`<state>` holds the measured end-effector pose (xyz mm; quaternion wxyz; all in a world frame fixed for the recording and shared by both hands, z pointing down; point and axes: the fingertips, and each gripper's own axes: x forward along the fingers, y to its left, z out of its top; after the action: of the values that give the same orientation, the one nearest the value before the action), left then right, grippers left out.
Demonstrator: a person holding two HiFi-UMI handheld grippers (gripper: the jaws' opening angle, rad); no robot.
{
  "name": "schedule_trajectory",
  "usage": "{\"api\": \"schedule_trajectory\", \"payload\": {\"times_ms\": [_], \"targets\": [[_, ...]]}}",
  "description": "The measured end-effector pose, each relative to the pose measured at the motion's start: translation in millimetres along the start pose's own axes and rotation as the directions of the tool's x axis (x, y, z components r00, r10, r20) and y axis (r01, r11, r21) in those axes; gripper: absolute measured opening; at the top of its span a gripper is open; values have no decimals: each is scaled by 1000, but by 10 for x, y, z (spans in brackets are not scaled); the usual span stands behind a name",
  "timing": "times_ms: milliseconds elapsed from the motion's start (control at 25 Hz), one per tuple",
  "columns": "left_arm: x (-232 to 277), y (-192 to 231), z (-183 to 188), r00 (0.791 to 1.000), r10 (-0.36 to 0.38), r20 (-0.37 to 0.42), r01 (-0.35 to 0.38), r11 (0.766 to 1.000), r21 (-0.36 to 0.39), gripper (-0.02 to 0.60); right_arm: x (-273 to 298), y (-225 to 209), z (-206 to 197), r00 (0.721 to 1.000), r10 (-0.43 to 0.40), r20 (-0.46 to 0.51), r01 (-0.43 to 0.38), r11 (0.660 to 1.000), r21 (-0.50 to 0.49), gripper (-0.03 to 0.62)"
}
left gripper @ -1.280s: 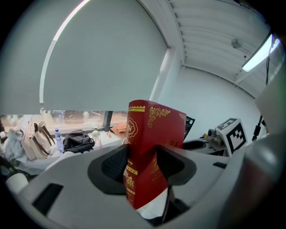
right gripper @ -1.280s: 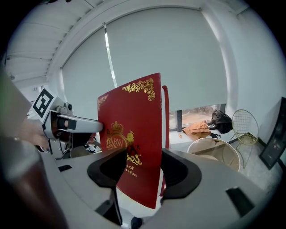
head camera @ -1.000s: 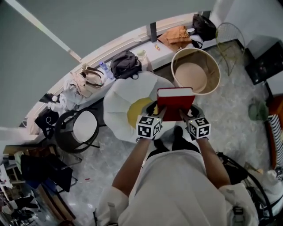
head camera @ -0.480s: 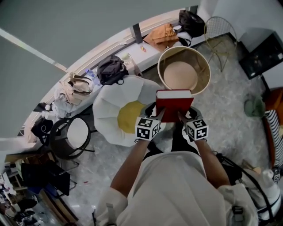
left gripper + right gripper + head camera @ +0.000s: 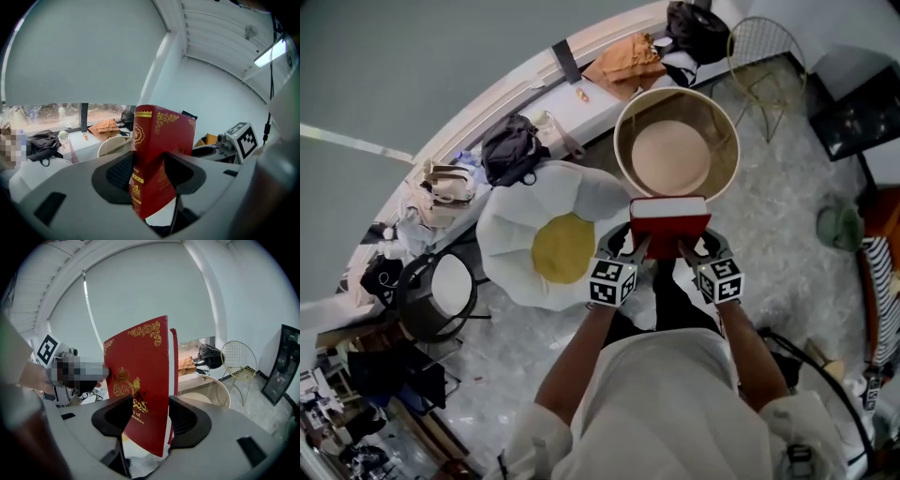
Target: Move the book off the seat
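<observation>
Book (image 5: 163, 138) spine: "W"; cover: "of".

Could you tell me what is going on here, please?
A person holds a red book up in the air, the left gripper clamped on its spine side and the right gripper on its other side. In the head view it shows against the near rim of the round tub, right of an egg-shaped cushion.

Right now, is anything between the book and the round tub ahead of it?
Nothing visible: the book, gripped by the left gripper and right gripper, hangs by the round tub, whose inside looks bare.
</observation>
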<state>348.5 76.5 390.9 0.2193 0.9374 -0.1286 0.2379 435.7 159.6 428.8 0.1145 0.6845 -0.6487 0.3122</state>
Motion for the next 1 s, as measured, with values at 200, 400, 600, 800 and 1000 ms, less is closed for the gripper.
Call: {"api": "schedule_trajectory", "payload": {"times_ms": [200, 400, 600, 800, 1000], "targets": [[676, 49, -87, 999, -13, -29, 13, 1000, 1, 196, 275, -559, -151, 999, 6, -51, -5, 1000, 10, 258], [1354, 168, -230, 998, -23, -61, 22, 1000, -10, 196, 624, -1106, -381, 995, 15, -100, -12, 1000, 26, 258], [2009, 399, -449, 996, -20, -87, 18, 1000, -26, 196, 1101, -1600, -637, 991, 30, -130, -25, 999, 46, 258], [2615, 670, -688, 995, -10, -100, 6, 999, -38, 196, 1578, -2010, -932, 980, 64, -189, -52, 996, 65, 258], [3220, 898, -967, 990, -9, -143, 1, 999, -55, 196, 2013, -2430, -1262, 968, 80, -239, -60, 994, 89, 258]]}}
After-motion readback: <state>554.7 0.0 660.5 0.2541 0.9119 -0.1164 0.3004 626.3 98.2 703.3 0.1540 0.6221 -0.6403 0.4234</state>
